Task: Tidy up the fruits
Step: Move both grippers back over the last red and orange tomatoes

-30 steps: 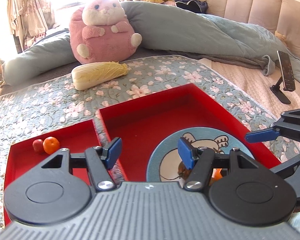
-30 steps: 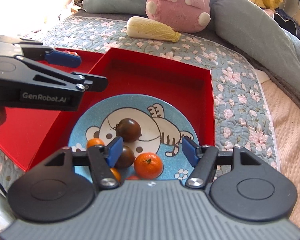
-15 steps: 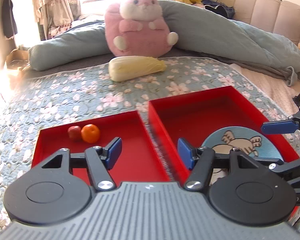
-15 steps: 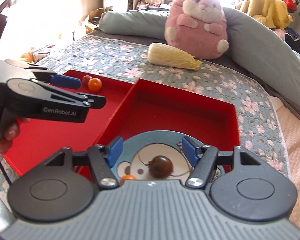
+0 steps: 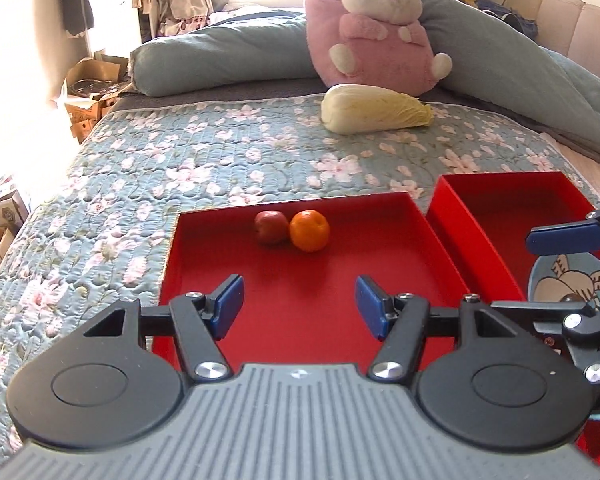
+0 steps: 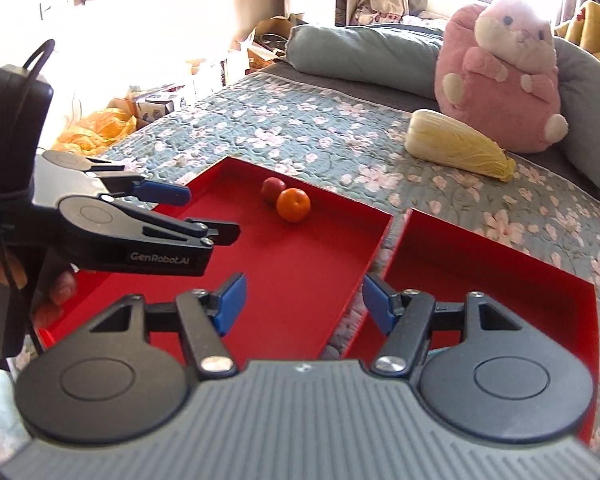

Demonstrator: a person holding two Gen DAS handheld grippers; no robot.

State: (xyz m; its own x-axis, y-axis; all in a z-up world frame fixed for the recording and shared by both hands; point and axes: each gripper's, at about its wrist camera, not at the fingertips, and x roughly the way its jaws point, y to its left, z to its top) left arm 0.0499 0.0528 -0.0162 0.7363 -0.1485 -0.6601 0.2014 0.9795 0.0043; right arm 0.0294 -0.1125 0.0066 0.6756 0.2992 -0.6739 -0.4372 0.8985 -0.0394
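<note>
An orange tangerine and a small red fruit lie side by side at the far end of the left red tray. They also show in the right wrist view, tangerine and red fruit. My left gripper is open and empty above the near part of that tray. My right gripper is open and empty above the gap between the two trays. A blue cartoon plate sits in the right red tray, mostly hidden.
A napa cabbage and a pink plush toy lie beyond the trays on the floral quilt. A grey-blue duvet runs along the back. Cardboard boxes stand off the bed's left side.
Both grippers have swung left, from over the plate of fruit to over the left tray. The plate has slid out of the right wrist view. Both stay open.
</note>
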